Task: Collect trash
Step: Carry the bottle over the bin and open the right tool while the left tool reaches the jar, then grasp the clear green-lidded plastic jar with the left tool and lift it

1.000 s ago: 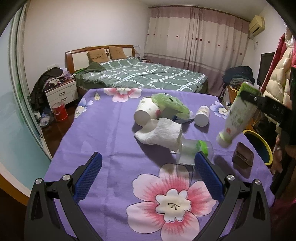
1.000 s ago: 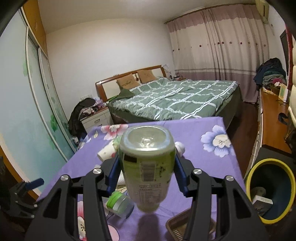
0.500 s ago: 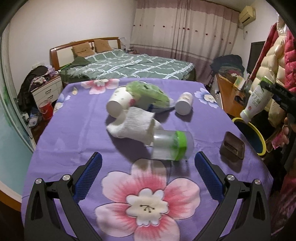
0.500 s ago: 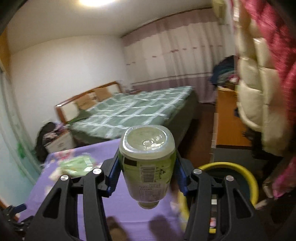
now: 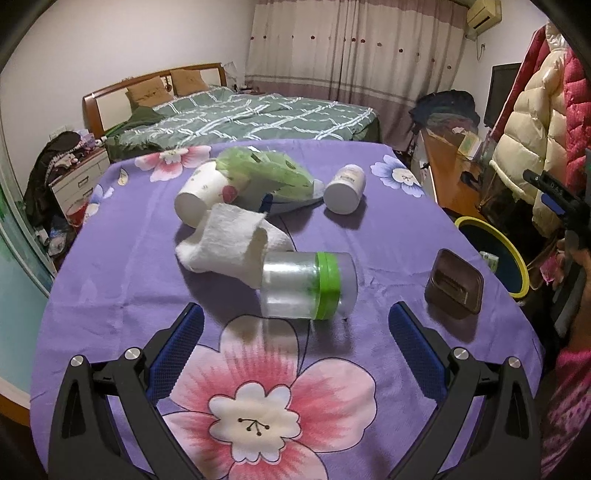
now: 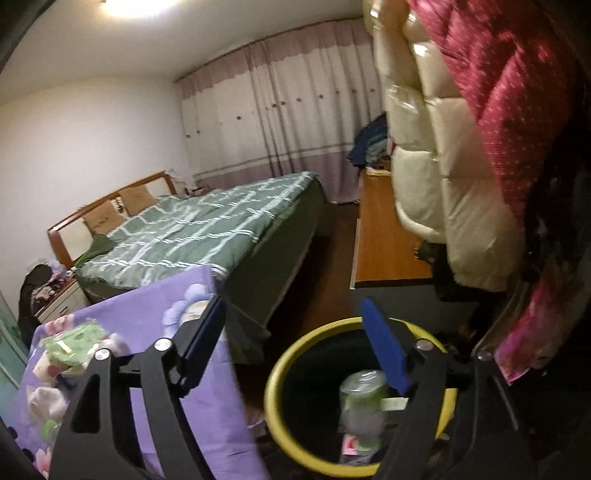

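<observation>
My right gripper [image 6: 295, 341] over yellow-rimmed bin [image 6: 275, 373], jaws opening, nothing between; green bottle [image 6: 364, 410] inside. Left gripper [image 5: 295, 332] spread wide, empty, near clear jar [image 5: 308, 290]. Paper cup [image 5: 199, 197], towel [image 5: 229, 242], white jar [image 5: 345, 188], green bag [image 5: 266, 170], brown holder [image 5: 454, 282] left on table [image 5: 110, 288].

This is a lived-in home bedroom: a double bed [image 5: 243, 114] with a green checked quilt and a wooden headboard [image 5: 147, 83] fills the middle of the room. Beside the head of the bed stands a cluttered white nightstand [image 5: 75, 182], and beyond its far side hang long pink-and-white curtains [image 5: 354, 51] with an air conditioner [image 5: 484, 14] above. Near the foot of the bed, padded winter coats [image 6: 454, 147] hang over a yellow-rimmed bin [image 6: 291, 354], next to a desk [image 5: 122, 266] under a purple flowered cloth.
</observation>
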A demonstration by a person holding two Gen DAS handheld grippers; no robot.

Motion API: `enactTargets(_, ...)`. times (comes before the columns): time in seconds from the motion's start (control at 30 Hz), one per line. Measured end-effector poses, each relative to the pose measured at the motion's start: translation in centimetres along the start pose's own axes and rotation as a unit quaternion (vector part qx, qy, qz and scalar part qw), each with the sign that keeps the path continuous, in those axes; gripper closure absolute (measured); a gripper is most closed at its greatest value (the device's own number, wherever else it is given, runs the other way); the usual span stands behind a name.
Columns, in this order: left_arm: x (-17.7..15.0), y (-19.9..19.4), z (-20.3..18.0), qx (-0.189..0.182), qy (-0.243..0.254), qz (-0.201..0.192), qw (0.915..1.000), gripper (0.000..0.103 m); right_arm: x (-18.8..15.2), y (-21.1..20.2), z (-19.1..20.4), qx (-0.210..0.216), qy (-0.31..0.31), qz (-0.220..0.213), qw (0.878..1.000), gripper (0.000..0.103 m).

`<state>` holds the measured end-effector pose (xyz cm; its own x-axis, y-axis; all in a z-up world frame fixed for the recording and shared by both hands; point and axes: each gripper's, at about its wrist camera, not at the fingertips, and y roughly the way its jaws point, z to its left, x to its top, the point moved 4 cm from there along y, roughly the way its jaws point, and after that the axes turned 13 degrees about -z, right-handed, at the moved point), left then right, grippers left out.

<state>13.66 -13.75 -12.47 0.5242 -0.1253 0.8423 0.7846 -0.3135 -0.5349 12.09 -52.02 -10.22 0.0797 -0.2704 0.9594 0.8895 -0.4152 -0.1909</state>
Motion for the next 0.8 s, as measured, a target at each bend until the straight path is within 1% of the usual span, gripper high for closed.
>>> enactTargets(0.07,-0.2,0.5,0.0,-0.002,-0.001,0.006,1.0000,0.005,-0.7,-0.5,2.5,0.027,-0.005,-0.008,1.000,0.028)
enactTargets(0.17,-0.3,1.6,0.2,-0.001,0.000,0.017,0.9999,0.005,-2.2,-1.3,5.4,0.056,-0.018,-0.015,0.998,0.028)
enactTargets(0.23,-0.4,2.3,0.3,-0.001,0.000,0.021,0.9998,0.005,-3.4,-1.7,7.2,0.070,-0.038,-0.018,0.997,0.028)
enactTargets(0.3,-0.5,3.3,0.6,0.006,0.000,0.027,0.9996,0.005,-4.2,-1.7,8.1,0.072,-0.058,-0.016,0.996,0.028)
enactTargets(0.4,-0.5,4.6,0.7,0.007,0.004,0.035,0.9994,0.005,-5.3,-1.6,9.0,0.082,-0.070,0.001,0.994,0.028)
enactTargets(0.47,-0.5,5.1,0.4,0.008,0.010,0.038,0.9992,0.005,-5.3,-1.7,9.1,0.083,-0.065,-0.004,0.994,0.027)
enactTargets(0.63,-0.6,6.5,-1.0,-0.004,0.027,0.046,0.9986,0.005,-5.3,-1.4,8.8,0.082,-0.059,0.003,0.995,0.027)
enactTargets(0.8,-0.6,7.7,-1.4,0.003,0.033,0.054,0.9980,0.005,-5.4,-1.3,8.9,0.082,-0.060,0.005,0.995,0.025)
